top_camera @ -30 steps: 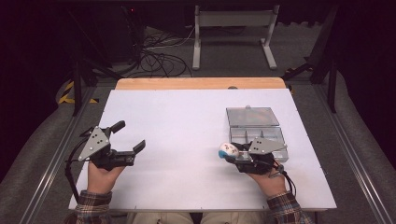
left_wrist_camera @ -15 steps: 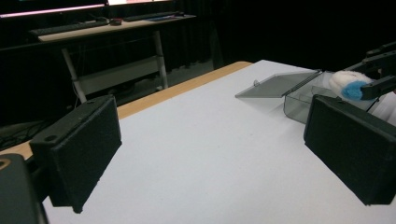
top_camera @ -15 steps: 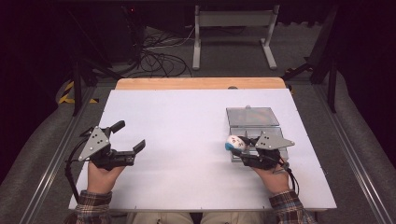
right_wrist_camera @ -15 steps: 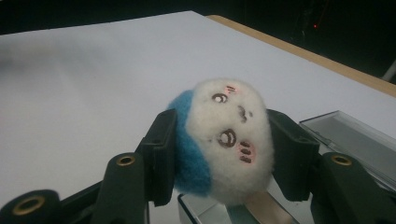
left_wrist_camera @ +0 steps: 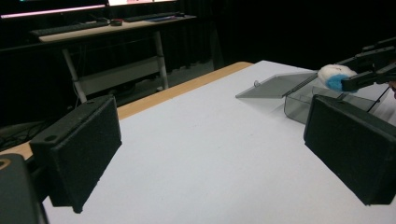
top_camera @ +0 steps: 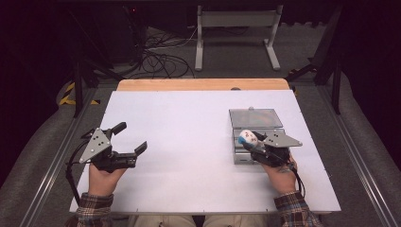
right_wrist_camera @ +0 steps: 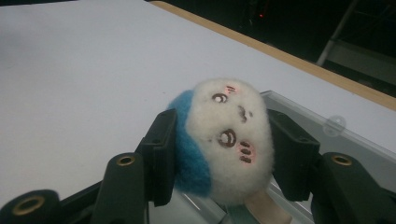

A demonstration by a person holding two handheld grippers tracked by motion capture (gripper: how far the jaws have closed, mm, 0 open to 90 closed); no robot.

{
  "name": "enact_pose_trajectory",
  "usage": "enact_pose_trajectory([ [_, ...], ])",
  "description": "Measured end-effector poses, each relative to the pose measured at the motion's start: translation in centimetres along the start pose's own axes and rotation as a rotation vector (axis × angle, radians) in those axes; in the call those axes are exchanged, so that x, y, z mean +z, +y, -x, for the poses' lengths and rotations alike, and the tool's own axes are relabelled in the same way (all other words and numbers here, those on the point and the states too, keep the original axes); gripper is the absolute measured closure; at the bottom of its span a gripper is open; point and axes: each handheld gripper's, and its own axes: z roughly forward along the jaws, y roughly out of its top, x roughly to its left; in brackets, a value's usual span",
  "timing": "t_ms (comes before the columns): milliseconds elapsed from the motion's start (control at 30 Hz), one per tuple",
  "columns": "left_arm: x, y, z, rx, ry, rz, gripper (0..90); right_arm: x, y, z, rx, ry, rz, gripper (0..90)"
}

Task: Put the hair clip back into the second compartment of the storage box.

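One toy [right_wrist_camera: 224, 144], white and blue, plush, with a small stitched face. Clamped between the jaws of the right gripper [top_camera: 255, 143], held just above the near end of the box [top_camera: 257, 135], beside its left edge. One box, clear grey plastic, lid [top_camera: 255, 117] swung open and lying flat toward the far side. Two grippers, one per hand. Left gripper [top_camera: 127, 137] resting at the left of the table [top_camera: 189, 137], jaws spread wide, nothing between them. One table, white top with a wooden strip [top_camera: 203, 84] along the far edge. Beyond it, dark room, grey floor, one tangle of cables [top_camera: 161, 56], one white stand [top_camera: 239, 28].
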Motion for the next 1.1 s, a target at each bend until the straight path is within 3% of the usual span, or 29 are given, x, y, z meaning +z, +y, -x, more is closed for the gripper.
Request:
enact_pose_trajectory([
  [200, 0.0, 0.0, 0.0, -0.002, 0.0, 0.003, 4.6, 0.0, -0.3, 0.7, 0.03, -0.058, -0.029, 48.8],
  [567, 0.1, 0.0, 0.0, 0.003, -0.001, 0.0, 4.6, 0.0, -0.8, 1.6, 0.068, -0.122, -0.07, 48.8],
  [867, 0.0, 0.1, 0.2, 0.0, -0.005, 0.003, 4.6, 0.3, -1.0, 1.8, 0.057, -0.175, -0.099, 48.7],
  [1100, 0.1, 0.1, 0.2, -0.001, -0.005, 0.004, 4.6, 0.5, -1.1, 1.8, 0.075, -0.212, -0.128, 48.5],
])
